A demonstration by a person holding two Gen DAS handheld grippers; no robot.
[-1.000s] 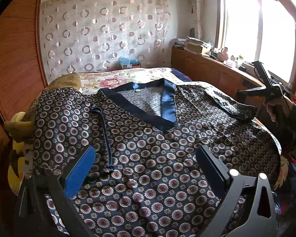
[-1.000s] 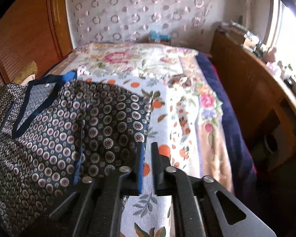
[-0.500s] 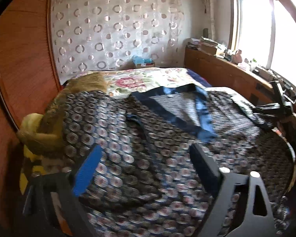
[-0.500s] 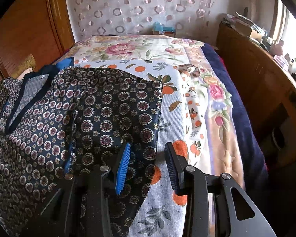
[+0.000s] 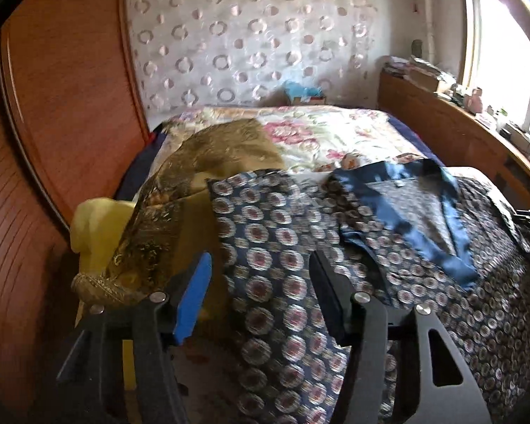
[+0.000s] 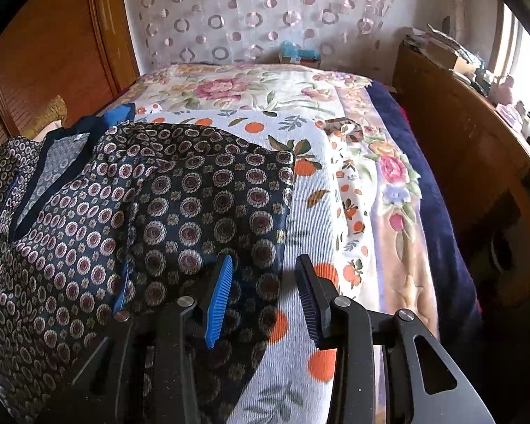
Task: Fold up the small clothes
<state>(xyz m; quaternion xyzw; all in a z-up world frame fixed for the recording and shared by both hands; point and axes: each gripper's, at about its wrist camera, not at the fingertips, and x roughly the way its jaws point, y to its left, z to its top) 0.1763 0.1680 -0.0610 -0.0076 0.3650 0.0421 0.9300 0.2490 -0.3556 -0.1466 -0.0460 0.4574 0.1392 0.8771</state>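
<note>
A dark navy top with ring patterns and a blue V-neck lies spread on the bed. Its left sleeve runs between and under the fingers of my left gripper. The jaws are closing, and the pads are clear of the cloth. In the right wrist view the top fills the left side. Its right sleeve lies flat, with its outer edge under my right gripper, which stands open just above the cloth.
A gold-brown cloth drapes over a yellow object at the bed's left edge. Wooden panelling rises behind it. A floral bedspread covers the bed, a wooden cabinet lines the right side, and a small box sits at the head.
My left gripper has swung left from the top's body to its left sleeve, and its jaws have narrowed. The right gripper's jaws have parted from nearly shut and now straddle the right sleeve's edge.
</note>
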